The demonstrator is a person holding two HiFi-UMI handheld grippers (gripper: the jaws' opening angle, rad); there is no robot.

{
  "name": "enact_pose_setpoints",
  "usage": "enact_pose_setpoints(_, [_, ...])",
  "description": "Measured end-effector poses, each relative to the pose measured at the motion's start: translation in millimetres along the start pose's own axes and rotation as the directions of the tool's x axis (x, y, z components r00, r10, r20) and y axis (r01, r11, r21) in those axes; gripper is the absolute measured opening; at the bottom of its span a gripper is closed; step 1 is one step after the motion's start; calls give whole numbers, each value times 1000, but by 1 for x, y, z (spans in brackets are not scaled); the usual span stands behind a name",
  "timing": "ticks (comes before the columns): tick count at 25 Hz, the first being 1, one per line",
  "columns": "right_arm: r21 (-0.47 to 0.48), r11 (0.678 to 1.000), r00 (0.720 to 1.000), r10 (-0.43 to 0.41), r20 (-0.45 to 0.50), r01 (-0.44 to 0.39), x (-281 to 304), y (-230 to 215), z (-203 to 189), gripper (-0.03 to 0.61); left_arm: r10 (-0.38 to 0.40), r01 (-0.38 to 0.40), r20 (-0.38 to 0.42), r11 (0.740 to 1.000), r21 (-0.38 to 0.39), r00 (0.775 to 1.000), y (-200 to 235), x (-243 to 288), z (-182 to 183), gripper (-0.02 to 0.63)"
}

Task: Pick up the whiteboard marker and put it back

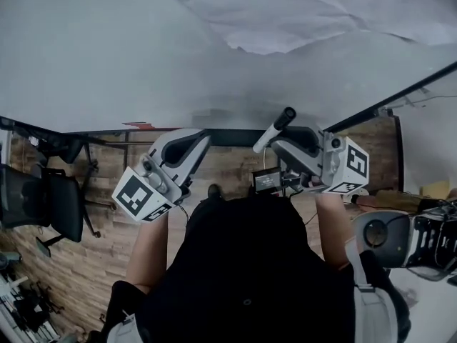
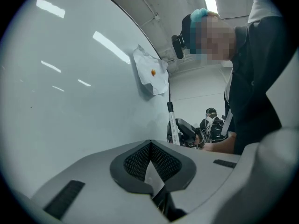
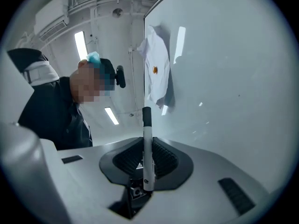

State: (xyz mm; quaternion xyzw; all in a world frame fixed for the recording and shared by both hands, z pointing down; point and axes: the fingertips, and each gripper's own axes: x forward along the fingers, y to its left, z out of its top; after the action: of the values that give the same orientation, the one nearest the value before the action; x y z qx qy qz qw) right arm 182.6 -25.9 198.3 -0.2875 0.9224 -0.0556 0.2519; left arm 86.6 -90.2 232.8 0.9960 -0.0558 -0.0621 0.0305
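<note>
A whiteboard marker [image 1: 274, 128] with a white barrel and a black cap sits upright between the jaws of my right gripper [image 1: 282, 144], which is shut on it. In the right gripper view the marker [image 3: 147, 148] stands with its cap up, close to the whiteboard [image 3: 224, 78]. My left gripper [image 1: 198, 141] is level with it to the left, also near the whiteboard [image 1: 143, 48]. Its pads [image 2: 140, 160] meet with nothing between them. From the left gripper view, the marker [image 2: 172, 125] shows further along the whiteboard [image 2: 70, 87].
A crumpled white cloth [image 3: 156, 71] hangs on the board; it also shows in the left gripper view as the cloth [image 2: 152, 73]. A black office chair [image 1: 50, 202] stands on the wooden floor at left. Grey equipment [image 1: 400, 238] sits at right. A dark board frame [image 1: 385, 106] runs along the right.
</note>
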Motion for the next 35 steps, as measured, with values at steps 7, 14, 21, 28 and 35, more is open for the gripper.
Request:
enact_pose_setpoints(7, [6,1000,998,-30,51,30,-21,-9,8,72,-41,41,-15,999,-17,999,-5,10,-8,11])
enact_pose_setpoints(14, [4,999,999,-32,32,32,-22,-13,3,72,-49,49,-7,999,-21,999,-7,12,-10,11])
enact_pose_setpoints(21, [4,1000,1000,-30,-9,30,-18,-15,-9,72,-43,43,-3,999,-27,999,-7,10,-12,12])
enact_pose_setpoints(28, [4,1000,999,-20,-33,20,-13,-14,-16,72,-33,33,-2,999,-37,999,-8,4,-14,12])
enact_pose_setpoints(35, [-21,999,996,-42,-74,40,-9,-15,-21,72,-26,27,13,999,-38,1000,-12,-2,-14,12])
